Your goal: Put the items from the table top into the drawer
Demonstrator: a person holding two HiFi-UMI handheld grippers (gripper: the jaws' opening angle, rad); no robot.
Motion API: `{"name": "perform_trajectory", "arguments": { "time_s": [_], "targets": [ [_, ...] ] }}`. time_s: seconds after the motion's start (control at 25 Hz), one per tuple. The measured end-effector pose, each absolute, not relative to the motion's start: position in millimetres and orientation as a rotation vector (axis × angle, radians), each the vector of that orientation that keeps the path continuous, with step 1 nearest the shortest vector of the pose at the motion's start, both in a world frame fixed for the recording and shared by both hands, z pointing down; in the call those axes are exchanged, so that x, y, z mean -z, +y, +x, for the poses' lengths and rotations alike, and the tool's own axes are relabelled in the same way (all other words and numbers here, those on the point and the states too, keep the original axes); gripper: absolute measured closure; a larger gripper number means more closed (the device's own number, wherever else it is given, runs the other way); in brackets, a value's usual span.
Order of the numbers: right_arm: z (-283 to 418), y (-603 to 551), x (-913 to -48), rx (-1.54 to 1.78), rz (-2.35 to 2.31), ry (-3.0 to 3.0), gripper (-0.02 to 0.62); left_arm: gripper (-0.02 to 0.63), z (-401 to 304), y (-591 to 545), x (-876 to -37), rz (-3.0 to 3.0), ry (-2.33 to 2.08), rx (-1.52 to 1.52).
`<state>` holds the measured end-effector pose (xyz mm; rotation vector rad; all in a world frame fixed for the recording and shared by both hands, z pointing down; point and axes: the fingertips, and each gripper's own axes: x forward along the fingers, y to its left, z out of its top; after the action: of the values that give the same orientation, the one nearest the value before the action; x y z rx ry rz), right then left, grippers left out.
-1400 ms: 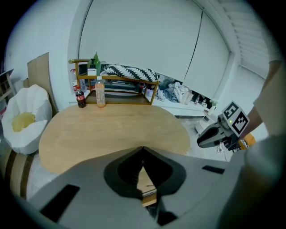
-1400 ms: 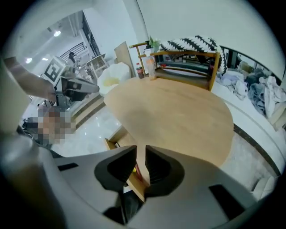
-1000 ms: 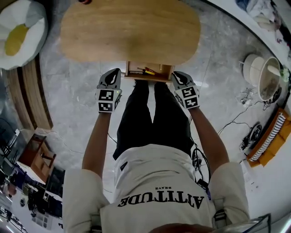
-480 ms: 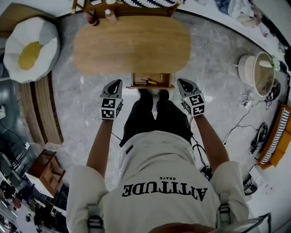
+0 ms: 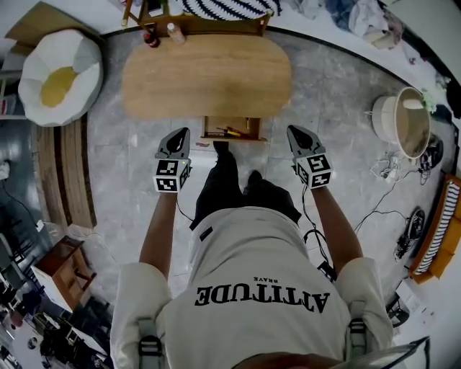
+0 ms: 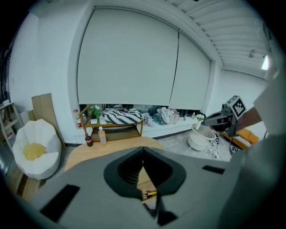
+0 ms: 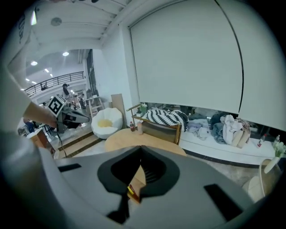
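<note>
The oval wooden table (image 5: 205, 76) has a bare top. Its drawer (image 5: 230, 130) stands pulled out toward me, with yellow and red pens (image 5: 232, 132) lying inside. My left gripper (image 5: 180, 132) hangs in the air left of the drawer, shut and holding nothing. My right gripper (image 5: 294, 130) is level with it on the drawer's right, also shut and holding nothing. In the left gripper view the jaws (image 6: 143, 150) meet, and the pens (image 6: 149, 193) show through the gap below. The right gripper view shows the same: closed jaws (image 7: 141, 148) above the pens (image 7: 131, 191).
A white and yellow beanbag (image 5: 61, 72) sits left of the table. Behind the table stands a wooden rack (image 5: 209, 21) with bottles (image 5: 175, 30) beside it. A round white tub (image 5: 403, 119) and cables (image 5: 385, 162) lie on the floor at the right.
The view has pulled back and upward, so the table looks smaller. Both grippers have risen and come away from the drawer front, staying shut.
</note>
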<state>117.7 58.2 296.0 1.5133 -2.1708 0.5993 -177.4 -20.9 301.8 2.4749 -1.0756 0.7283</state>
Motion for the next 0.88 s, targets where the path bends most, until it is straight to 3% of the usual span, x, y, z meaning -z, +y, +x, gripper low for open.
{"name": "perform_trajectory", "arguments": {
  "time_s": [0.4,0.88],
  "targets": [
    [151.4,151.0,-264.6,-0.455,1.490,-2.226,0.577,0.584,-159.1,94.0,-247.8,2.485,-1.203,-0.599],
    [150.2,213.9,-220.9,-0.382,1.543,-2.254,0.577,0.584,-202.4,173.4,-203.2,2.497,-1.331,-0.601]
  ]
}}
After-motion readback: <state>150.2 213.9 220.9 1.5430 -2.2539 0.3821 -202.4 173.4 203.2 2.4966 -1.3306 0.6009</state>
